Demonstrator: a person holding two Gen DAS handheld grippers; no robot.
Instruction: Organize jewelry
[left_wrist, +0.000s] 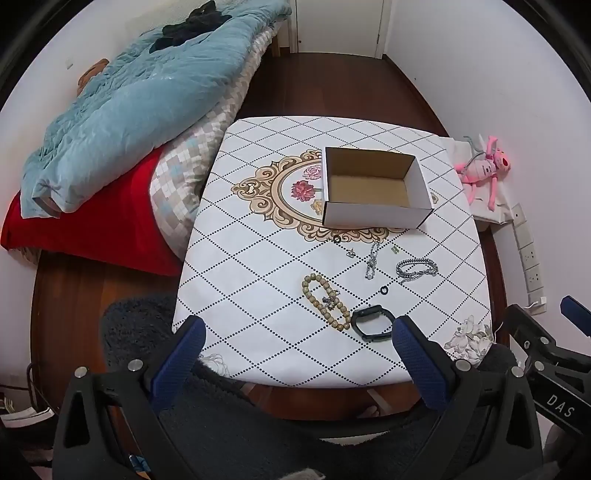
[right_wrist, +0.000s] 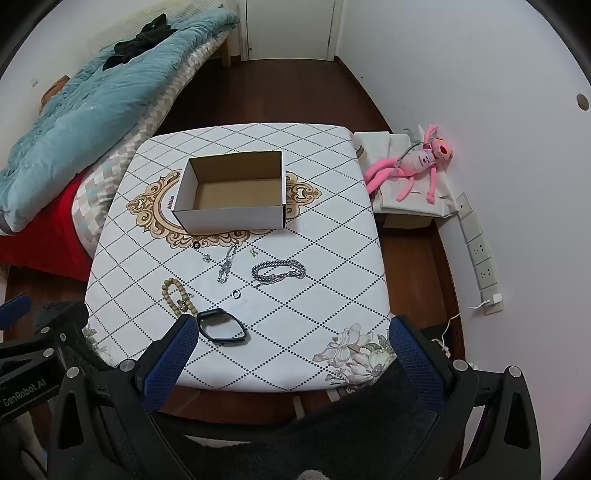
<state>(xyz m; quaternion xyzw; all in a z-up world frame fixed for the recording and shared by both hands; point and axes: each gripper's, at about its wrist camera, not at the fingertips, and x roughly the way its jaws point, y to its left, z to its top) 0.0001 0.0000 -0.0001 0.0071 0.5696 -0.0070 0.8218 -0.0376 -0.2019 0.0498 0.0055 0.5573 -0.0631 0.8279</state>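
Nothing sorted yet: box (right_wrist: 229, 192) mid-desk is empty. Bead bracelet (left_wrist: 325, 302), black band (left_wrist: 371, 322), silver chain (right_wrist: 279, 272) and small pieces lie between the box and the near edge. Left gripper (left_wrist: 297, 345) and right gripper (right_wrist: 291, 345) fingers spread apart, holding nothing.

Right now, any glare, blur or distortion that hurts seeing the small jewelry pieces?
Left wrist view: strong fisheye bend at the table edges, no glare, silver chain bracelet sharp, tiny rings small but readable. Right wrist view: same barrel warp, soft even light, faint shadow by the box, watch crisp.
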